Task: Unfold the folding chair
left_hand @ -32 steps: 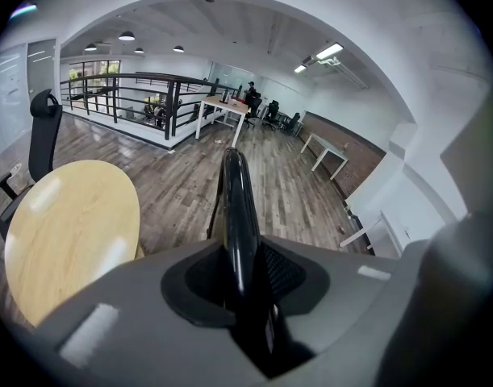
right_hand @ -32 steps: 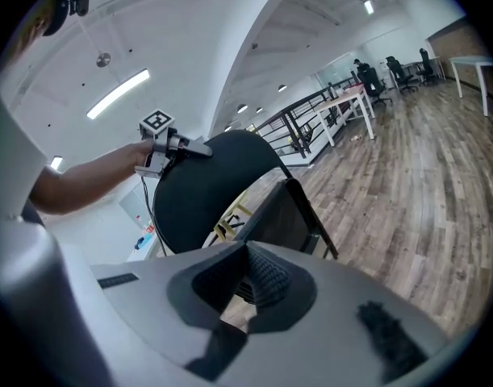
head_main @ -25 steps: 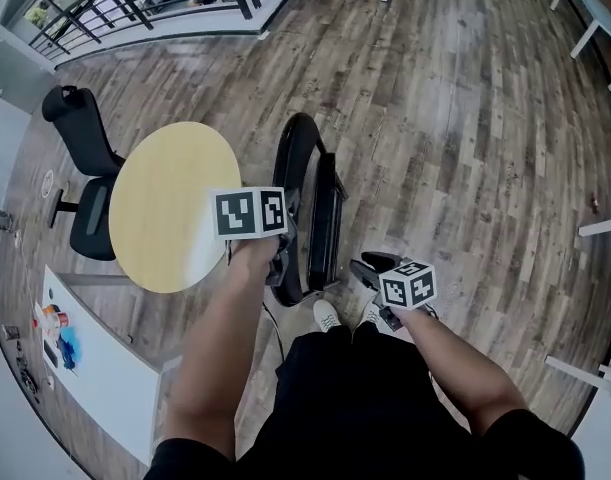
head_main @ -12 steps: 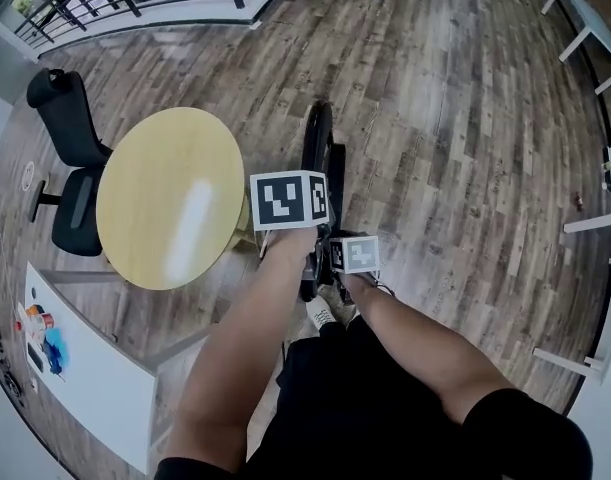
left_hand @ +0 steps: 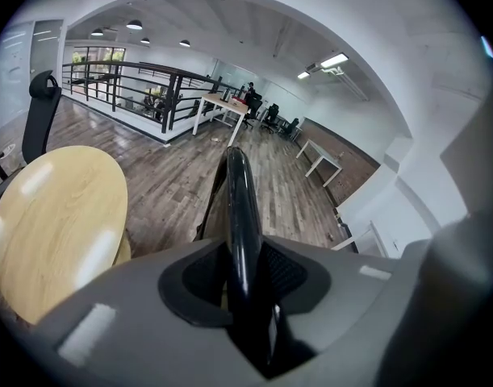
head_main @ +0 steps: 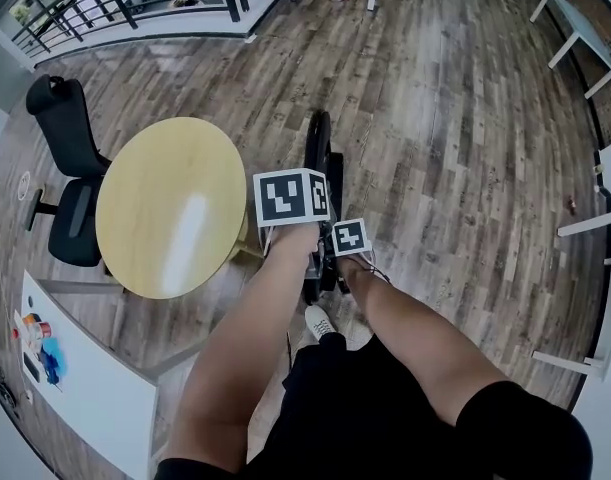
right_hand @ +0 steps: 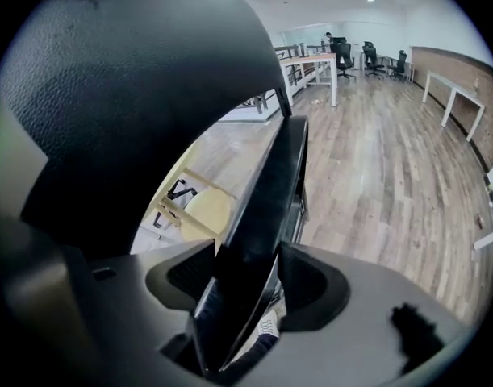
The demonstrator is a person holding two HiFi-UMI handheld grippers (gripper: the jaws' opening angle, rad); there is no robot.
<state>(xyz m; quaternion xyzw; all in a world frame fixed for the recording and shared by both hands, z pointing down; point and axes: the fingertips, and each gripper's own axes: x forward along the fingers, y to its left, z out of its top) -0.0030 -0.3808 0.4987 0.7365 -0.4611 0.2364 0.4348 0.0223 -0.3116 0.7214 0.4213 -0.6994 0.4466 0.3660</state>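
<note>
The folded black chair (head_main: 318, 158) stands upright on the wood floor, edge-on in the head view. My left gripper (head_main: 310, 256) sits at its near top edge under its marker cube. In the left gripper view, the left gripper (left_hand: 244, 290) has the chair's glossy frame tube (left_hand: 236, 208) between its pads; the jaws are opening slightly but still touch the tube. My right gripper (head_main: 331, 268) is just right of it. In the right gripper view, the right gripper (right_hand: 244, 290) straddles the flat black seat panel (right_hand: 270, 192) with its jaws opening wide.
A round yellow table (head_main: 170, 208) stands just left of the chair, with a black office chair (head_main: 70, 168) beyond it. A white counter (head_main: 85, 368) is at lower left and white desk legs (head_main: 585, 228) at the right. My shoe (head_main: 320, 320) is under the grippers.
My right gripper swung in from the right and came down onto the chair beside the left gripper, its jaws spreading. The left gripper kept its hold.
</note>
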